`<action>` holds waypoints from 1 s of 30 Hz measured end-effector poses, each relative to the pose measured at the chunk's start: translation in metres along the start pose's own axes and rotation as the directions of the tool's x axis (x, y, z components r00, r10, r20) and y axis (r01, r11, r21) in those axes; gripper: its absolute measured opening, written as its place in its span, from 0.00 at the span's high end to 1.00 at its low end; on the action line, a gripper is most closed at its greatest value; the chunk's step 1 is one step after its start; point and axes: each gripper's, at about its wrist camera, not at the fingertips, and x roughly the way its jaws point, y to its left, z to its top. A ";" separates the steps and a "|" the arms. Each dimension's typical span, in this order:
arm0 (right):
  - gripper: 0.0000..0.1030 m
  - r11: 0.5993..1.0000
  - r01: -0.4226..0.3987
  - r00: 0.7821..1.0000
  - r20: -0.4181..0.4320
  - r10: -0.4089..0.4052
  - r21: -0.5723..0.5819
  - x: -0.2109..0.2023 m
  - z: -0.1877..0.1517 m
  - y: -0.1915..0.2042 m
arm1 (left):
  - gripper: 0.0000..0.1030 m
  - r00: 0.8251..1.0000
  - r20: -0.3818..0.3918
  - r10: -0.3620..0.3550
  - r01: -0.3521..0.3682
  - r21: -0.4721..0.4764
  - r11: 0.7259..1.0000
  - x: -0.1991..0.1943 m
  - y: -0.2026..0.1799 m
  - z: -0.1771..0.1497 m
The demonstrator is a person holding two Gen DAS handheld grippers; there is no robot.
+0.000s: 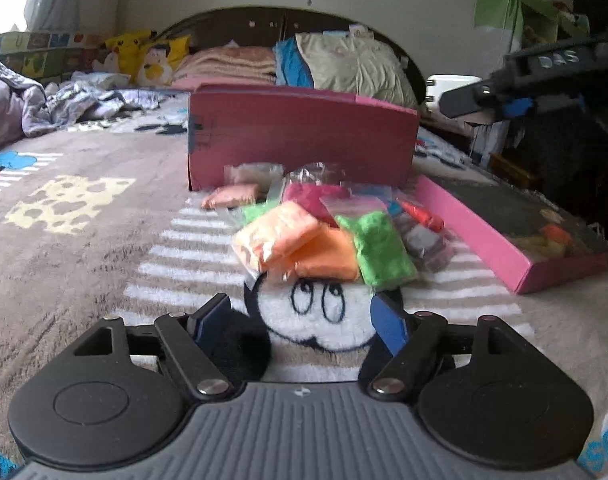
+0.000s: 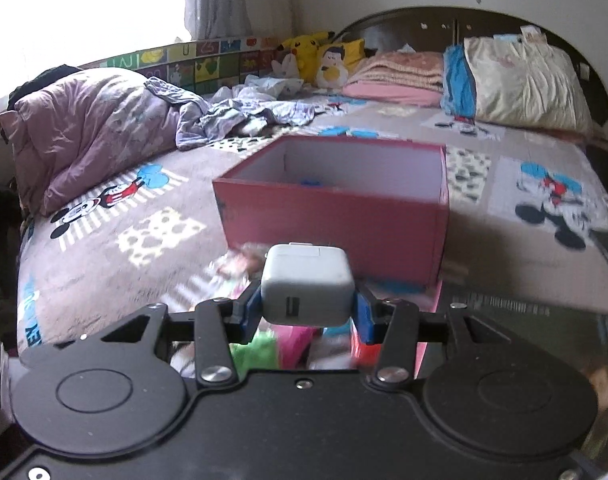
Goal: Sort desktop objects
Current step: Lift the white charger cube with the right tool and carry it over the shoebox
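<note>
1. Carrying charger, right gripper is pinching its sides, pads pressing tight.
2. Heading for open pink box at 12 o'clock; clear the near wall before releasing.
3. Left gripper is hovering spread and empty, clay bags at 12.

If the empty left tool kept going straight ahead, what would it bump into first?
Probably the pile of bagged clay, at the orange packet in front; the left tool points there, though depth is unclear.

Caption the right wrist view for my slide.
Right gripper clamps a white charger before the open pink box.
</note>
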 end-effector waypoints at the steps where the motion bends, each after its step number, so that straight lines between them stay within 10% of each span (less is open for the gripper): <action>1: 0.56 1.000 0.001 1.000 0.002 -0.001 -0.014 0.003 0.005 0.000 | 0.26 1.000 0.012 -0.005 0.005 -0.003 1.000 -0.001 0.001 0.000; 30: 0.56 0.993 -0.016 0.996 -0.092 0.006 -0.114 0.091 0.102 -0.032 | 0.26 0.999 0.018 -0.027 0.028 -0.081 0.996 0.013 0.021 -0.002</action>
